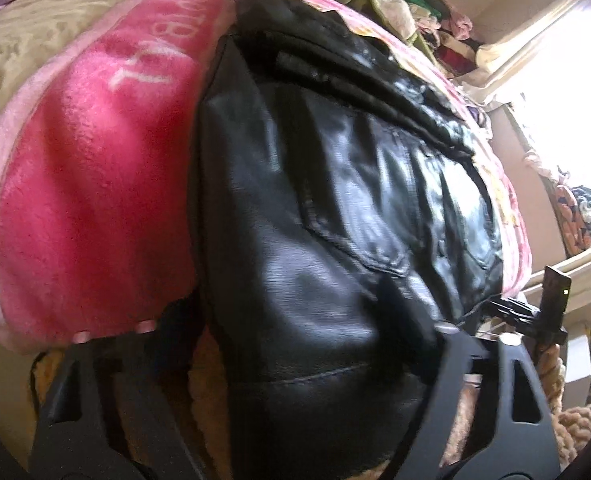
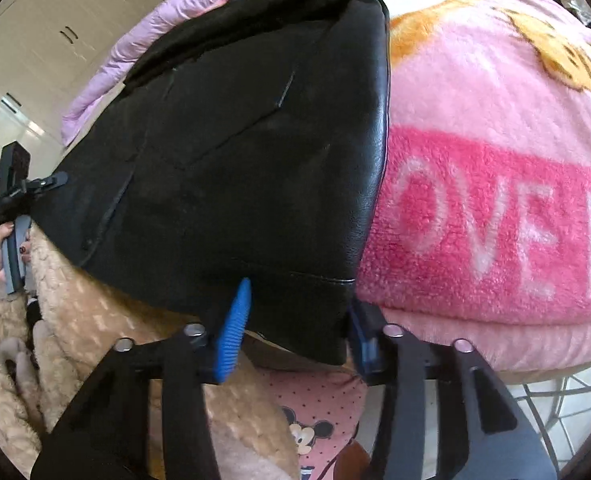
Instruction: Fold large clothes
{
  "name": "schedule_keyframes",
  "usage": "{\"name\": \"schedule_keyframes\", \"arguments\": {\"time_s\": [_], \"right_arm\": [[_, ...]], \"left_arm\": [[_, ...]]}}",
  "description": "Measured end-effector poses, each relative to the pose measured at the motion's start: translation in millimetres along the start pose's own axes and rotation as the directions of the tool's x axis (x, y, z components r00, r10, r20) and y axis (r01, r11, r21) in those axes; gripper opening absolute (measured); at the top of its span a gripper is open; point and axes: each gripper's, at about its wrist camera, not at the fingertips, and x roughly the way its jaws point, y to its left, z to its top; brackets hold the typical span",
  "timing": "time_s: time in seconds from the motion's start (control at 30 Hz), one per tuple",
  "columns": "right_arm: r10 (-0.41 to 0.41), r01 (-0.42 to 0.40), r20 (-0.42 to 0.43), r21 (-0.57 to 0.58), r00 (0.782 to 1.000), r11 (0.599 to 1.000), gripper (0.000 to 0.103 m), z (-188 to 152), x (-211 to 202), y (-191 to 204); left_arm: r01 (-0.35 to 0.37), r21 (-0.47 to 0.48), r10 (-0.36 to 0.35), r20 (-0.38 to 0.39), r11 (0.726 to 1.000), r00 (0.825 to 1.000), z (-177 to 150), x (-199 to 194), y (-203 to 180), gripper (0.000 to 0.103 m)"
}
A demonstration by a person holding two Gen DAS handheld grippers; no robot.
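Note:
A black leather jacket (image 1: pixel 335 184) lies lengthwise on a pink blanket (image 1: pixel 87 200) on a bed. In the left wrist view the jacket's near end bulges between the two wide-spread black fingers (image 1: pixel 495 400) of my left gripper (image 1: pixel 299 360). In the right wrist view the jacket (image 2: pixel 247 152) lies folded, its hem hanging over the bed's near edge. My right gripper (image 2: pixel 295 340) is open, its blue pads (image 2: pixel 233 332) either side of the hem corner. The left gripper also shows in the right wrist view (image 2: pixel 15 200) at the jacket's far left corner.
The pink blanket (image 2: pixel 495 200) has white letters. A pile of mixed clothes (image 1: pixel 415 8) lies at the bed's far end by a bright window (image 1: pixel 567 92). A lilac quilt (image 2: pixel 135 48) lies behind the jacket. White cupboards (image 2: pixel 67 20) stand at the left.

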Motion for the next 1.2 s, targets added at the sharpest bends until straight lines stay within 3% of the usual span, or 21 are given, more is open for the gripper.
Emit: {"name": "schedule_keyframes", "arguments": {"time_s": [0.13, 0.3, 0.53, 0.9, 1.2], "right_arm": [[0.051, -0.051, 0.054, -0.001, 0.997, 0.999, 0.017, 2.7, -17.1, 0.7], [0.165, -0.165, 0.184, -0.014, 0.969, 0.986, 0.012, 13.3, -55.7, 1.1], [0.244, -0.245, 0.374, -0.046, 0.895, 0.968, 0.009, 39.9, -99.3, 2.9], [0.269, -0.319, 0.544, -0.004, 0.795, 0.948, 0.007, 96.4, -124.9, -11.7], [0.263, -0.335, 0.576, 0.021, 0.774, 0.942, 0.007, 154.0, -117.9, -13.4]], "left_arm": [[-0.041, 0.050, 0.040, 0.026, 0.998, 0.999, 0.8, -4.6, -10.0, 0.043], [-0.038, 0.042, 0.034, 0.110, 0.998, 0.993, 10.0, -25.5, -11.5, 0.013], [0.009, 0.048, -0.019, 0.204, 0.999, 0.979, 33.9, -48.0, -22.7, 0.011], [0.107, -0.016, -0.096, 0.327, 0.994, 0.940, 84.3, -72.7, -24.7, 0.011], [0.121, -0.066, -0.090, 0.360, 0.990, 0.929, 129.0, -64.3, -24.0, 0.013]]}}
